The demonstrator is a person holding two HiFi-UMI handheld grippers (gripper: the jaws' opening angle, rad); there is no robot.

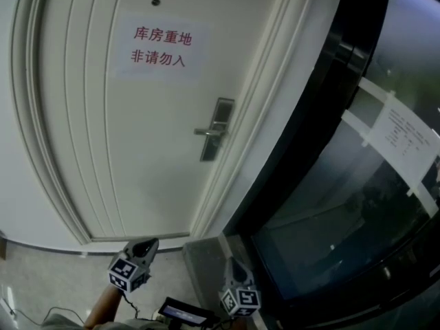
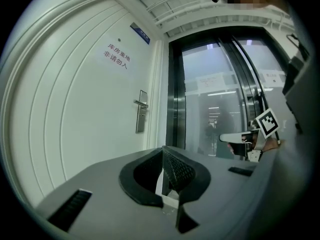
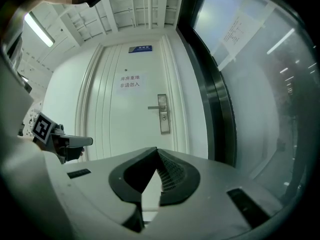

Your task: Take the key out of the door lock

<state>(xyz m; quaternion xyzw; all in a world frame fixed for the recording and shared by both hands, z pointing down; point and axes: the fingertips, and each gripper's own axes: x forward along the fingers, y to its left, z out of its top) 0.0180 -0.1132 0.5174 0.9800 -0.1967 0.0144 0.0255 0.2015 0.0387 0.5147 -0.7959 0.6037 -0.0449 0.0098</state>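
Left gripper (image 2: 163,155) and right gripper (image 3: 156,158), jaws pressed together on nothing, should spread one pair before reaching the far door lock (image 3: 163,116).

Head view: high, looking steeply down the white door (image 1: 103,150); left and right gripper views: level, well back, facing it; all three share the lock plate (image 1: 217,128).

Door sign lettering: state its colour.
Red, on the white sign; clearest in the head view.
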